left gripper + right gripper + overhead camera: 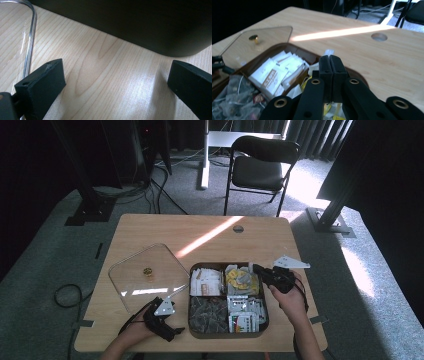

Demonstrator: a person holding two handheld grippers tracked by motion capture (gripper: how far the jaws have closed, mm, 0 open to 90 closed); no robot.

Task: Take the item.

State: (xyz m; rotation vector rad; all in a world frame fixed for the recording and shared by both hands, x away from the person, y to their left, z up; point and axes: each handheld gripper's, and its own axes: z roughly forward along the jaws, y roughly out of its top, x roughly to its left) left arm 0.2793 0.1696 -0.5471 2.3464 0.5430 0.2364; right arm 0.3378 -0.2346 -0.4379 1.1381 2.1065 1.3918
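R tool (pixel 329 58) at frame centre, jaws closed on a white packet tip (pixel 329 52) over box (pixel 192 322); L tool (pixel 112 82) open above bare surface (pixel 105 65).

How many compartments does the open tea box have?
4. In the tea box: far left compartment with white sachets, far right compartment with yellow packets, near left compartment with dark bags, near right compartment with white-green packets.

Right claw (pixel 329 60) pinched together; left claw (pixel 115 82) spread wide.
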